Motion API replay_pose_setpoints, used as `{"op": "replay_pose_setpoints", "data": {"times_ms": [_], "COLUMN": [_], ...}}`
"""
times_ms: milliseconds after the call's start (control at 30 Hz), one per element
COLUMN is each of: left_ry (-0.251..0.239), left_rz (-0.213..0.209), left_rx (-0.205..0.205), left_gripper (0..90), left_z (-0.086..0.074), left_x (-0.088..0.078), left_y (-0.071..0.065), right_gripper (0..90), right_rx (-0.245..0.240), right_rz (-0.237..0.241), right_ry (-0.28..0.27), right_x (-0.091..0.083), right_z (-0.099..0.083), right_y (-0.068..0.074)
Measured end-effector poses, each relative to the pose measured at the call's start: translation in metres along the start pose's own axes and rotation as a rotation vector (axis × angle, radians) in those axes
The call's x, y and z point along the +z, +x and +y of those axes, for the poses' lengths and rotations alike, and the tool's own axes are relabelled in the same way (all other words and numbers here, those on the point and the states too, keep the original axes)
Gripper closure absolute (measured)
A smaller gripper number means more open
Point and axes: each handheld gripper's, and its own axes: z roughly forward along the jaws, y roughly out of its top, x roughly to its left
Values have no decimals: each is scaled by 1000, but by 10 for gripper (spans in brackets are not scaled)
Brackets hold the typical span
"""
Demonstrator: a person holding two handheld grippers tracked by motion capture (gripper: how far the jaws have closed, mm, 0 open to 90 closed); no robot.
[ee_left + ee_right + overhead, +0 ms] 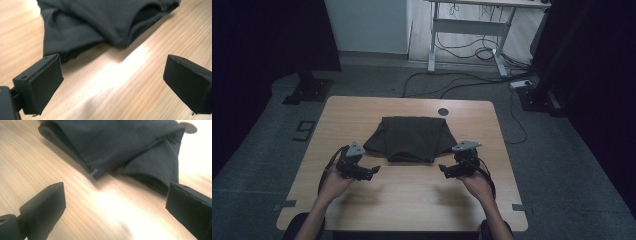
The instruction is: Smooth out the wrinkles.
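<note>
A dark folded garment (410,138) lay on the wooden desk (412,197), roughly at its middle and a little toward the far edge; its body formed a squarish block, with a sleeve flap spreading out at each lower side; a small dark round grommet (442,112) sat in the desk surface just beyond the garment's far right corner.

The left claw (374,171) was held in the person's left hand (334,181) just off the garment's near left corner, not touching the cloth; its jaws stood spread wide apart with nothing between them; in the left gripper view the garment (105,22) lay ahead of the jaws, its folded edge lifted slightly off the desk (112,90), and bare wood showed between the two black pads.

The right claw (442,170) was held in the right hand (478,184) just off the garment's near right corner, likewise clear of the cloth; its jaws were also spread wide and empty; in the right gripper view the garment (120,145) lay ahead with a layered fold at its near corner, and the grommet (188,127) showed at the far upper right on the desk (100,207).

The two claws pointed inward toward each other, well apart, with bare desk between them; a second desk (472,25) with trailing cables (462,80) stood on the grey floor (562,165) beyond.
</note>
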Motion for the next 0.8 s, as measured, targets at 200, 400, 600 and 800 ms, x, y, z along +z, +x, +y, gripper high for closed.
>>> {"op": "replay_pose_setpoints", "data": {"times_ms": [200,400,600,800], "left_ry": [5,51,97,122], "left_rz": [8,1,-2,-2], "left_rx": [-35,-53,-46,-41], "left_gripper": [20,6,0,0], "left_z": [-30,-46,-53,-53], "left_x": [0,8,20,24], "left_y": [6,7,5,3], "right_gripper": [23,8,4,0], "right_rx": [20,58,104,115], "right_rz": [-25,-41,-65,-74], "right_ry": [15,45,71,67], "right_x": [-5,-2,4,13], "right_z": [-25,-54,-80,-89], "right_y": [-2,-7,-17,-17]}}
